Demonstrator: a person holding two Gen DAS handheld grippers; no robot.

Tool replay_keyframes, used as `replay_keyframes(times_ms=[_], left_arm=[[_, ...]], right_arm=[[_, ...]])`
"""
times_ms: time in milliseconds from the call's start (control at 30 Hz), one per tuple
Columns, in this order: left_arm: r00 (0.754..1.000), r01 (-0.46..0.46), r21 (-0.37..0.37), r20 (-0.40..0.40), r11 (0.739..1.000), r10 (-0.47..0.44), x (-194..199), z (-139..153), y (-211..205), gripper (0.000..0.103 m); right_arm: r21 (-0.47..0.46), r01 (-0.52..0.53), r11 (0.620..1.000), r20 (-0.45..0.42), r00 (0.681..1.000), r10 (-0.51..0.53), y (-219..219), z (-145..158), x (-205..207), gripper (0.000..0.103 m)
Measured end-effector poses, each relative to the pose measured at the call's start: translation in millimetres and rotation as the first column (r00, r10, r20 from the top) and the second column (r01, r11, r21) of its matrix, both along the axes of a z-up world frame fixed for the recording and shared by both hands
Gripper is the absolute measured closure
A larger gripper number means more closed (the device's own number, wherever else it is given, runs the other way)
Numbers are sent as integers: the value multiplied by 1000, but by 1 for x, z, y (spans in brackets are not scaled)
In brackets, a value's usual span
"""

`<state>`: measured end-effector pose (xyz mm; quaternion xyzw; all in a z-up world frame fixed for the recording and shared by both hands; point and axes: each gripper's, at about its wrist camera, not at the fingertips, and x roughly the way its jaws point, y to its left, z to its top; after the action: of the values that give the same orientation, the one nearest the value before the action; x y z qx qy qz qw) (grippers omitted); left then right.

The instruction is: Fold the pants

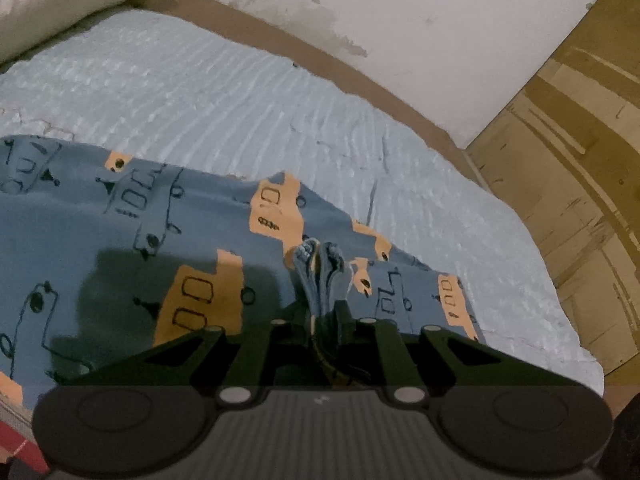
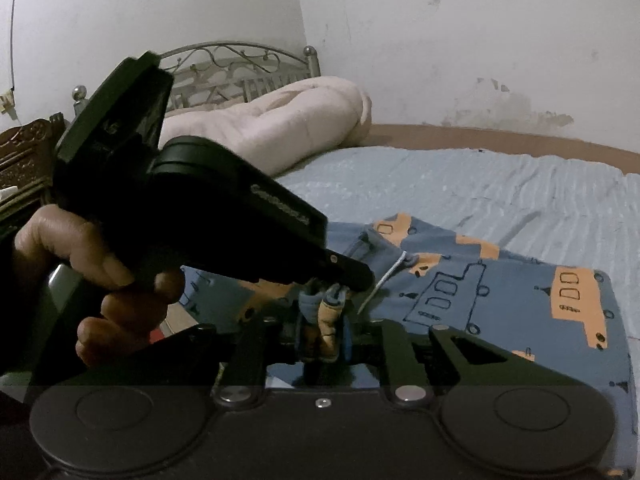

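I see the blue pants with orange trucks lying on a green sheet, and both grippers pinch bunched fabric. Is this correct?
One detail is wrong: the sheet is light blue, not green, as the left wrist view shows. The rest stands: the pants are blue with orange trucks, and the left gripper and right gripper each pinch bunched fabric.

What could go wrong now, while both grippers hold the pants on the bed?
1. The left gripper and the right gripper each pinch only a thin bunch of the pants, so the cloth may slip out.
2. The white drawstring hangs loose beside the left gripper and may catch on it.
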<state>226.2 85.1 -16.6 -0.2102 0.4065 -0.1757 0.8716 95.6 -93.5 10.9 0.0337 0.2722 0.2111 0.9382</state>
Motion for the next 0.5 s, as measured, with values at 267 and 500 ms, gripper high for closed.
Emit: replay_keyframes(times_ms=[267,500], left_arm=[[984,-132,146,135,980,113,-3,15,-6,21],[977,-177,370,179,912,117,1,1,-31,16]], right_arm=[[-52,65,997,118,991,-59,-51,13,-14,4],[-256,375,891,113,927,-358,-102,-3,52,1]])
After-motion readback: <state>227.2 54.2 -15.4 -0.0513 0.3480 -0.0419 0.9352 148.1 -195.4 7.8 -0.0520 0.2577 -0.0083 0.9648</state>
